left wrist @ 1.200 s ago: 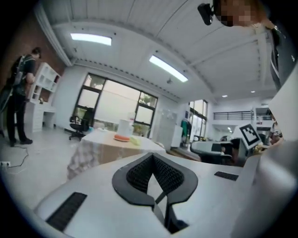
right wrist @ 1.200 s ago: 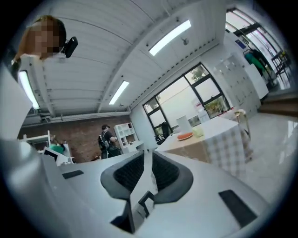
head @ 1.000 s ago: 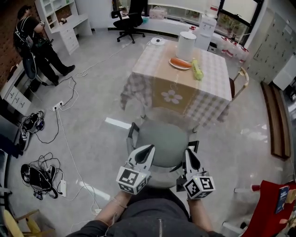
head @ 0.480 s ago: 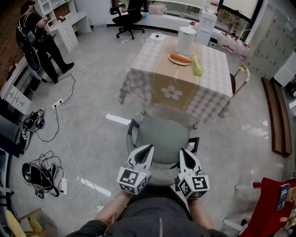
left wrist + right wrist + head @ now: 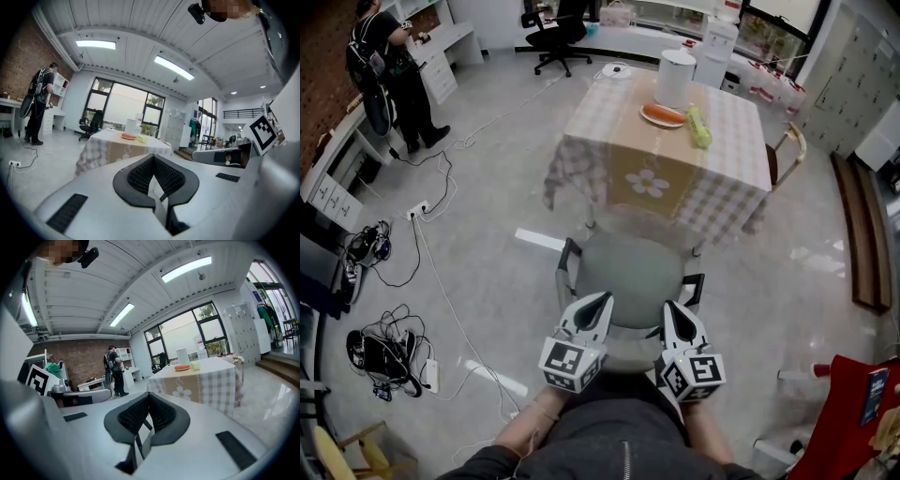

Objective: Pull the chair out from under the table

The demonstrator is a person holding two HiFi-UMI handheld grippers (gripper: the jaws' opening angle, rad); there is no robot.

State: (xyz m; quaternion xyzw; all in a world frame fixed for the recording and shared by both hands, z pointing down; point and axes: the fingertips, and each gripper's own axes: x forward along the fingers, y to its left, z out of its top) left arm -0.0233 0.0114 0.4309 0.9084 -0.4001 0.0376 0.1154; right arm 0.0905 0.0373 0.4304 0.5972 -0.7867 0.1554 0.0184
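Chair (image 5: 634,277) stands just near of the table (image 5: 727,150), seat out from under the cloth; left gripper (image 5: 599,302) and right gripper (image 5: 672,310) over its near edge, fingers pressed together, nothing between them.

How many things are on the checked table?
3: a white canister at the far edge, a plate of orange food before it, a green thing beside the plate. The canister may hide more.
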